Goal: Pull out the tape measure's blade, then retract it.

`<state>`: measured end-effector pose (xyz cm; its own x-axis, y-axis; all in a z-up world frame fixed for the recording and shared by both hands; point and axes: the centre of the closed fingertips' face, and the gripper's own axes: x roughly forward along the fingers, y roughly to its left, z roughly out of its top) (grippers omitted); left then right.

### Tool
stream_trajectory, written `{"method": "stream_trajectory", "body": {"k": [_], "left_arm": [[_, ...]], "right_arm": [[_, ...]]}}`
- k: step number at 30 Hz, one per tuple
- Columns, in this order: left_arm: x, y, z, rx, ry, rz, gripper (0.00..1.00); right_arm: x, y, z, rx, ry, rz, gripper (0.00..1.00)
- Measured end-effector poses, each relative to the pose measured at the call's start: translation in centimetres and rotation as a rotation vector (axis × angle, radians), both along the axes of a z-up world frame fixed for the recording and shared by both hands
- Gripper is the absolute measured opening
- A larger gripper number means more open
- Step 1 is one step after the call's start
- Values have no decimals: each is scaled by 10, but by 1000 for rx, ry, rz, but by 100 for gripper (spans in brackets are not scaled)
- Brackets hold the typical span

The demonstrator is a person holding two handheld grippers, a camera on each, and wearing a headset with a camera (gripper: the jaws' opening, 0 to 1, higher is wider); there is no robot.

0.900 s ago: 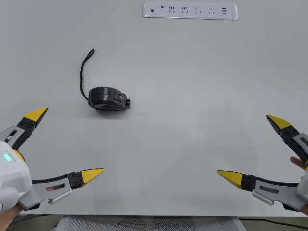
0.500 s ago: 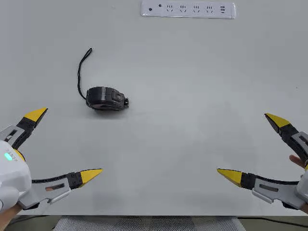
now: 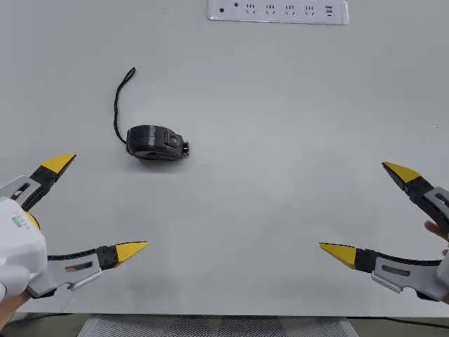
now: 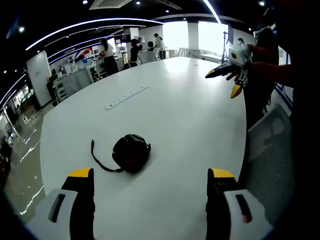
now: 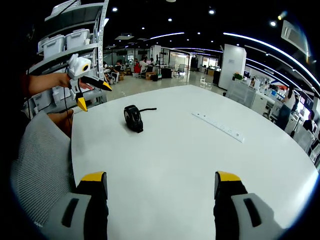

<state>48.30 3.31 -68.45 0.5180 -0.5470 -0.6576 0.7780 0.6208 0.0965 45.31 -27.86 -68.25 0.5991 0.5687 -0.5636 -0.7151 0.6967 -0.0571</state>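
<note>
I take the tape measure (image 3: 157, 143) as my reference. It lies on the bare white counter (image 3: 280, 140) with no blade drawn out, and neither tool touches it. My left hand-held gripper (image 3: 97, 205) hangs on the near side of the tape measure and a little to its left, jaws spread wide with nothing between them. In the left gripper view the black case sits ahead, roughly between the two yellow tips, so that tool is lined up on it. My right hand-held gripper (image 3: 366, 210) is also wide open and empty, but it is well apart from the tape measure, off to its right and nearer to me. In the right gripper view the case looks small and sits left of the line of the jaws, so the left tool is clearly the nearer one. The case's long axis runs roughly left to right across my view. The small hook (image 3: 186, 148) is at its right end, facing the right tool's side. The strap (image 3: 118, 105) curls away from its left end toward the far edge, where a power strip (image 3: 278, 10) lies well beyond the tape measure. I judge the sensible split is the left tool pinning the case while the right tool comes in along that axis to take the hook. The pull has not begun.
</note>
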Motion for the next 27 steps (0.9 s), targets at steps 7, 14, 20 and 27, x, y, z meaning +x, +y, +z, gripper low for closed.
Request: {"method": "stream_trajectory", "body": {"k": [7, 14, 20, 27], "left_arm": [[9, 0, -1, 15, -3, -44, 87], [17, -1, -2, 31, -3, -78, 84], [23, -3, -4, 40, -2, -115, 81], [30, -10, -11, 57, 5, -178, 73]], "right_arm": [[2, 3, 0, -2, -2, 49, 87], [7, 5, -3, -11, 7, 96, 84], [14, 11, -4, -17, 1, 147, 80], [19, 21, -7, -16, -11, 207, 76]]}}
